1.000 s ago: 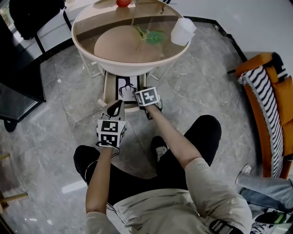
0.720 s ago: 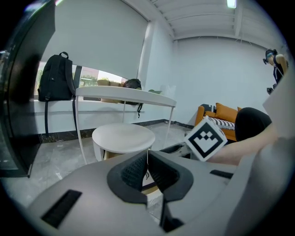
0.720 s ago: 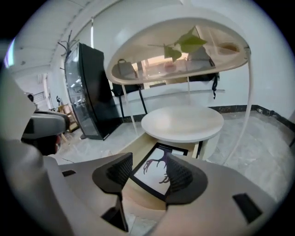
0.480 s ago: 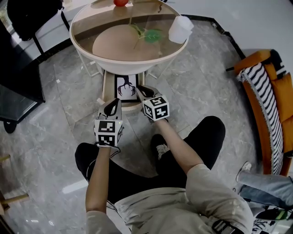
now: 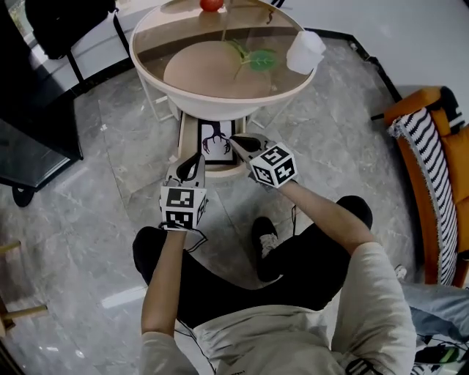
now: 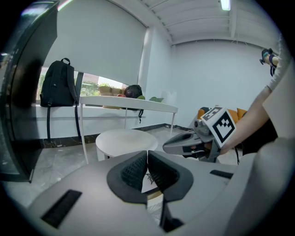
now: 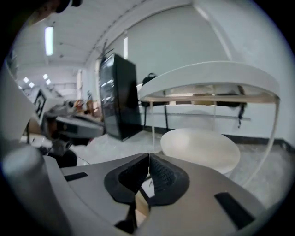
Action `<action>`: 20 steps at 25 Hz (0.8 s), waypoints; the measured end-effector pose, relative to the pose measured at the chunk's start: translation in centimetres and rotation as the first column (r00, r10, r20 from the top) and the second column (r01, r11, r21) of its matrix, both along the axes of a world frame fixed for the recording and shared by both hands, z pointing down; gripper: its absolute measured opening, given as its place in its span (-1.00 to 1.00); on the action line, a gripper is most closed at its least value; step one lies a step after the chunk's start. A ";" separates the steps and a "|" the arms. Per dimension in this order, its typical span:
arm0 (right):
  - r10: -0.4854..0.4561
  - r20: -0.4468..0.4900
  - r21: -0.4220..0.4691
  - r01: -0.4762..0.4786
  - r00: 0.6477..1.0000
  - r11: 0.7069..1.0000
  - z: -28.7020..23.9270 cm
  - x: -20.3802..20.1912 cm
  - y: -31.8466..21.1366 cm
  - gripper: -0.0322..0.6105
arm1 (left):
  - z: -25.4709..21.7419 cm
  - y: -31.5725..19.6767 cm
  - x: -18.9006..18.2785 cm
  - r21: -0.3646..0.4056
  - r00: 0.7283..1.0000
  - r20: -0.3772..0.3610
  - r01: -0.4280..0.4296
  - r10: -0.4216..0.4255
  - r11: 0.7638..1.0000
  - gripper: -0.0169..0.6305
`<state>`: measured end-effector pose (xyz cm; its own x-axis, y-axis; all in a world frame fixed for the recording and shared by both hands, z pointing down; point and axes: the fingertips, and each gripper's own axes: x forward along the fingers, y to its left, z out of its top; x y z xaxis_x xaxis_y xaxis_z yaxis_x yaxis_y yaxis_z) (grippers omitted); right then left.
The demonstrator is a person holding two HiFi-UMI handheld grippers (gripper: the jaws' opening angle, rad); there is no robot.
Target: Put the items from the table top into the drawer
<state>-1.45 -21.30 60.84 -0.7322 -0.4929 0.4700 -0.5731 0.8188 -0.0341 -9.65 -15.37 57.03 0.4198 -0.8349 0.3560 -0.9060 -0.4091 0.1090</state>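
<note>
The round glass-topped surface (image 5: 220, 111) stood at the top of the head view. It carried a red round fruit (image 5: 211, 4) at its far edge, a green leafy sprig (image 5: 253, 58) near the middle, and a white cup (image 5: 305, 51) at its right rim. Below the near edge of the surface the drawer (image 5: 187, 146) stood pulled out over the grey stone floor. Inside it lay a white card (image 5: 217, 138) with a black antler-like drawing.

The left hand-held gripper (image 5: 196, 157) hovered just beside the drawer's left front corner, pointing toward the surface. Its pads met with nothing between them, as its own view showed (image 6: 147, 152). The right hand-held gripper (image 5: 236, 139) hung over the drawer's right side, near the card. Its jaws were also pressed together and empty (image 7: 149, 156). Neither touched any item on the surface, and the two stood near each other but apart.

To the right stood an orange chair (image 5: 448, 157) draped with a black-and-white striped cloth (image 5: 421, 168). The person knelt on the floor behind the drawer.
</note>
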 end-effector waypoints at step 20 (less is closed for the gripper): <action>-0.059 -0.090 0.117 0.070 0.994 0.991 -8.9 4.0 0.2 -0.79 | 1.7 -3.6 1.8 -0.041 1.000 0.020 0.014 -0.013 0.999 -0.88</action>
<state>2.50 -21.09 51.99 -0.7236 -0.5025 0.4732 -0.5154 0.8494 0.1136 -7.87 -18.99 58.76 0.4009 -0.8248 0.3987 -0.9136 -0.3921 0.1075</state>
